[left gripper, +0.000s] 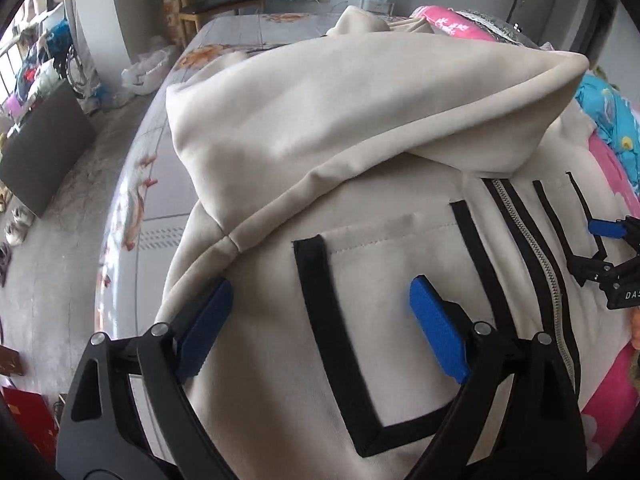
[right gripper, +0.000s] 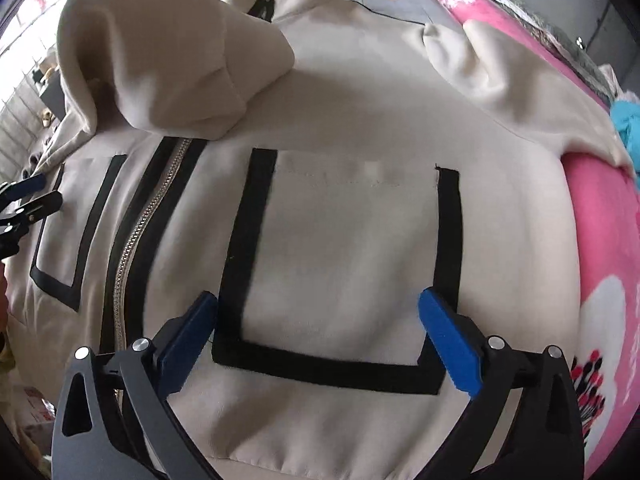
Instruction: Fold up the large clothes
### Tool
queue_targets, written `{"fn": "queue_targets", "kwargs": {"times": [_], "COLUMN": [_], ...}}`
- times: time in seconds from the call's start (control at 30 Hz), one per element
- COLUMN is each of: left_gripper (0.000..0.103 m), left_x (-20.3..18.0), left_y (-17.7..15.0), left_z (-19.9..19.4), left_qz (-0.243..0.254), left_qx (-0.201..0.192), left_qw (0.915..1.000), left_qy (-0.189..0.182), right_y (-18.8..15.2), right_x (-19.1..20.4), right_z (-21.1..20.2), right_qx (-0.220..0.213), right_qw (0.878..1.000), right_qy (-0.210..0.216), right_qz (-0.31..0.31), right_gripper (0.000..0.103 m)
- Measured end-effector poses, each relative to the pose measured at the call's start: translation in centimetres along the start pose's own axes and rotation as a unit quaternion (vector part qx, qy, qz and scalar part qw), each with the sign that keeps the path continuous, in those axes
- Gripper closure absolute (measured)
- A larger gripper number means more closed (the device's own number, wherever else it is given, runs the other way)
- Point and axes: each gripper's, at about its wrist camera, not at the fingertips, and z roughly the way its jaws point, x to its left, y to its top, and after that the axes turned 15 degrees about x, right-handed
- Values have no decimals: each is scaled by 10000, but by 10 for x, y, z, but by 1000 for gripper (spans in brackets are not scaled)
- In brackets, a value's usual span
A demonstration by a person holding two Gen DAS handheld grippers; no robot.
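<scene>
A cream zip-up jacket (left gripper: 360, 140) (right gripper: 360, 100) lies front-up on the bed, with a silver zipper (left gripper: 532, 248) (right gripper: 136, 232) and black-trimmed pockets. One sleeve (left gripper: 320, 112) (right gripper: 160, 60) lies bunched across the chest; the other sleeve (right gripper: 500, 76) spreads toward the pink blanket. My left gripper (left gripper: 320, 284) hovers open over one pocket's black trim (left gripper: 316, 304), nothing between its blue pads. My right gripper (right gripper: 316, 296) stands open above the other pocket (right gripper: 344, 240), also empty. Each gripper shows at the edge of the other's view: the right (left gripper: 596, 246), the left (right gripper: 38, 192).
The bed has a grey floral sheet (left gripper: 160, 184) and a pink blanket (right gripper: 600, 220) along the jacket's right side. Left of the bed is floor (left gripper: 60, 260) with shoes (left gripper: 18, 220), a dark box (left gripper: 44, 148) and a red box (left gripper: 28, 420). A wooden chair (left gripper: 220, 4) stands beyond.
</scene>
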Motion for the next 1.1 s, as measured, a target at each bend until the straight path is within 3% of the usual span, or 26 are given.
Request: {"fn": "queue_targets", "kwargs": {"times": [0.17,0.33,0.43,0.57,0.63,0.7,0.77,0.8,0.87,0.97,1.1], "left_gripper": [10,9,9,9,9,9,9,9,13,30,49], "left_x": [6,21,26,24,22,24,28,30,31,31,33], "left_y": [-6,-11,-13,-14,-16,-17,-19,-21,-21,-14,2], "left_z": [1,1,2,3,2,-2,-10,-18,-30,-44,-45], "left_qz": [77,-52,-103,-86,-103,-222,-287,-297,-296,-327,-500], "left_qx": [-188,-337,-387,-378,-419,-510,-726,-926,-1167,-1396,-1302], "left_qw": [9993,9958,9940,9952,9954,9942,9926,9912,9898,9879,9883], "left_qy": [-325,-854,-1015,-894,-851,-917,-934,-893,-756,-596,-623], "right_y": [9,59,106,184,210,220,217,212,196,157,91], "right_x": [-5,-5,0,14,25,35,38,38,35,27,15], "right_z": [-14,-103,-123,-93,-68,-48,-35,-36,-52,-86,-124], "right_qx": [309,-996,-1158,-345,161,571,848,823,527,-55,-655], "right_qw": [9992,9938,9878,9867,9894,9905,9893,9894,9916,9924,9895], "right_qy": [124,401,1004,1586,1440,1242,1164,1164,1104,1058,1072], "right_qz": [-238,-297,-272,-64,-108,-172,-235,-282,-429,-619,-718], "right_gripper": [6,6,6,6,7,17,46,54,83,90,91]}}
